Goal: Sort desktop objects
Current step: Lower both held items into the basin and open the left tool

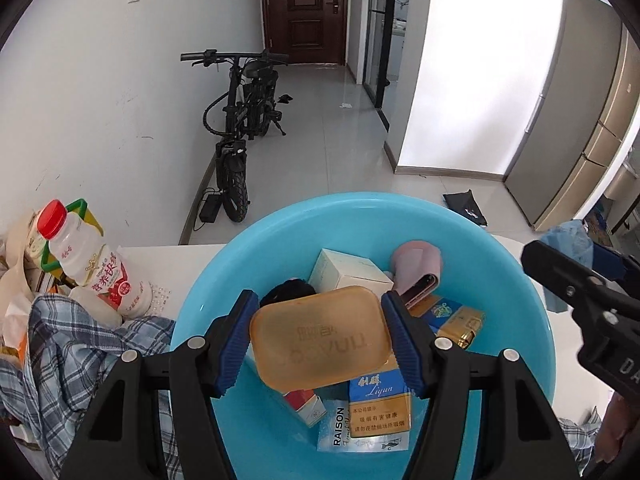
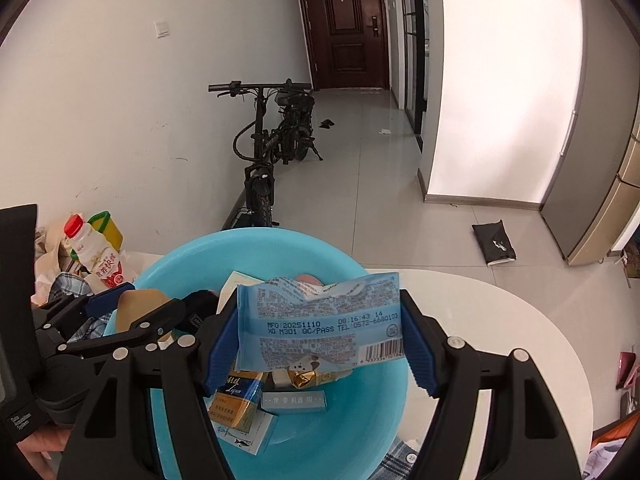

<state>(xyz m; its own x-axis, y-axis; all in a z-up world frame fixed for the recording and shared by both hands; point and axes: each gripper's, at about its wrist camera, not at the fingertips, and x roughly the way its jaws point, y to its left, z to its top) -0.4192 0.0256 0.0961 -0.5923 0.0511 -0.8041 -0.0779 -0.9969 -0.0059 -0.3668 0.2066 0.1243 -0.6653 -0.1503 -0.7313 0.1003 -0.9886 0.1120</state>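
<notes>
Carrying two items at once over the blue basin [image 1: 532, 308] — the drop step of the sorting, judging by how both are hanging above its contents. Left claw [image 1: 320, 336] clamping an amber soap-like case [image 1: 322, 338] by its short ends, pads pressed on both sides, case tilted and hovering above the near half of the basin. Right claw [image 2: 320, 332] pinching a pale blue wet-wipe packet [image 2: 320, 320] across its width, packet upright with the printed back facing the camera, hanging over the basin's middle.

Already lying in the basin: cigarette packs [image 1: 380, 408], a cream box [image 1: 348, 272], a pink wallet [image 1: 418, 272], a dark soft thing at the far left, a gold-wrapped piece [image 1: 460, 330].

Sitting on the white bench [image 2: 500, 320], left of the basin: a red-capped milk bottle [image 1: 88, 264] and a crumpled plaid cloth [image 1: 80, 344] — not yet sorted.

Next move, probably: lowering each claw a little nearer the pile, then opening the jaws to release. Calling for care about spacing, the two claws being close together, and about dropping the case flat rather than on edge so nothing is bouncing out.
</notes>
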